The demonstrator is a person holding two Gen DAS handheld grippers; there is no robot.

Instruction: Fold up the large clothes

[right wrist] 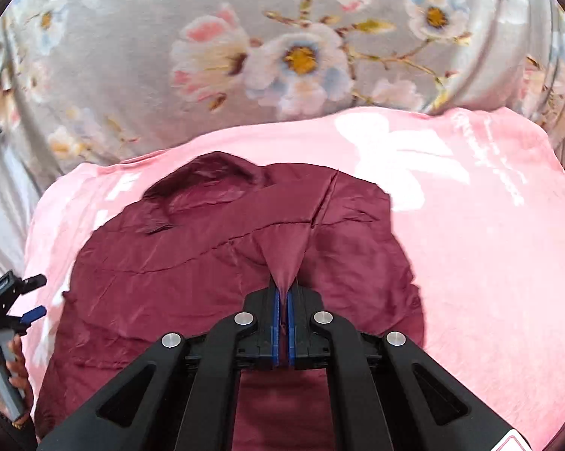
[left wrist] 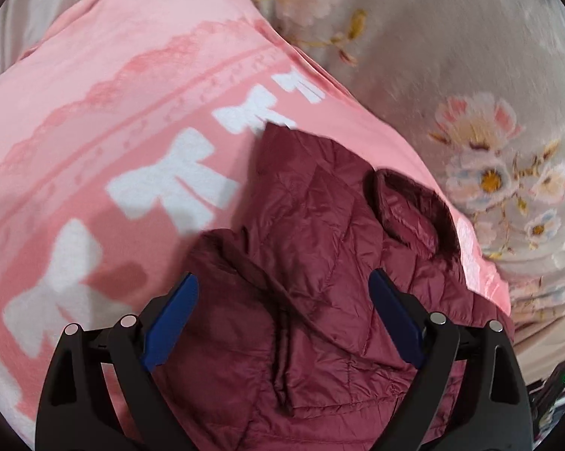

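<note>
Pink bow-print blanket (right wrist: 470, 244) covers a bed, and on it lies the maroon quilted jacket (right wrist: 207, 255), collar toward the far edge. The right gripper (right wrist: 284, 293) is clamped on a small tented pinch of its slick shell; so thin a bite could slip free, or drag only the top layer and bunch the fold. The left gripper (left wrist: 282, 315) hovers over the jacket with jaws apart, holding nothing, so the near side is unpinned and may slide. Beyond lies a grey floral bedsheet (right wrist: 301, 56); nothing blocks the fold.
</note>
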